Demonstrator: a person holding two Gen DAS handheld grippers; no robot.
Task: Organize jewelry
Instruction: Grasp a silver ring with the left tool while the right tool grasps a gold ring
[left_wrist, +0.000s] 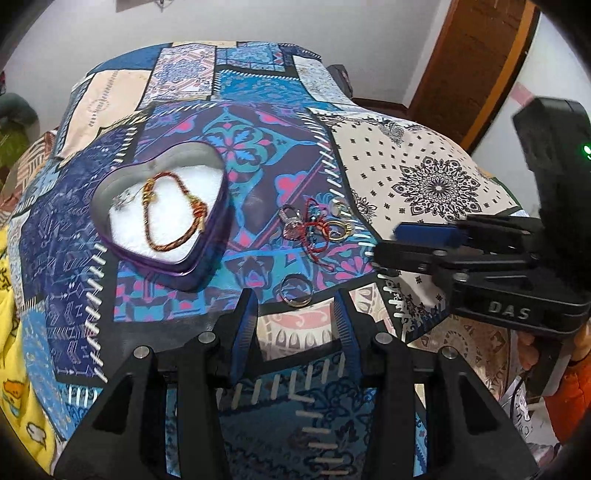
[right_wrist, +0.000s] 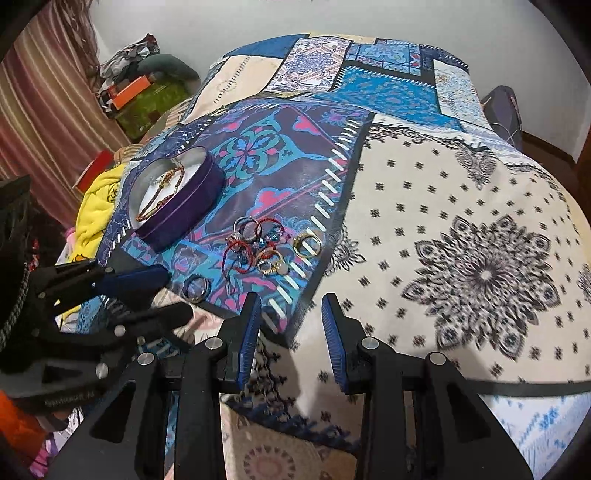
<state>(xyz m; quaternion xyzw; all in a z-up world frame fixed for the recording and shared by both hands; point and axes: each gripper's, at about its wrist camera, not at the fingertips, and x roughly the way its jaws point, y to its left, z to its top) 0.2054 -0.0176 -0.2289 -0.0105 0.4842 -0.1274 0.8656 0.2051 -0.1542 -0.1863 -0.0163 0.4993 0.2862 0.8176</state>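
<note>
A purple heart-shaped tin (left_wrist: 207, 236) (right_wrist: 184, 210) with a white lining stands on the patchwork bedspread. A red and gold cord bracelet (left_wrist: 173, 210) (right_wrist: 162, 195) lies inside it. To its right is a pile of rings and red thread bracelets (left_wrist: 321, 225) (right_wrist: 269, 243). A single silver ring (left_wrist: 295, 291) (right_wrist: 197, 287) lies apart, nearer me. My left gripper (left_wrist: 295, 299) (right_wrist: 173, 293) is open, and the ring lies in the gap at its tips with the pads clear of it. My right gripper (right_wrist: 291, 301) (left_wrist: 384, 243) is open and empty, just short of the pile.
The bedspread (right_wrist: 461, 206) covers a bed. A yellow cloth (left_wrist: 14, 295) (right_wrist: 96, 206) hangs off the left edge. A striped curtain (right_wrist: 44, 122) and stacked boxes (right_wrist: 129, 92) stand at the left, a wooden door (left_wrist: 472, 66) at the right. An orange sleeve (left_wrist: 569, 398) shows.
</note>
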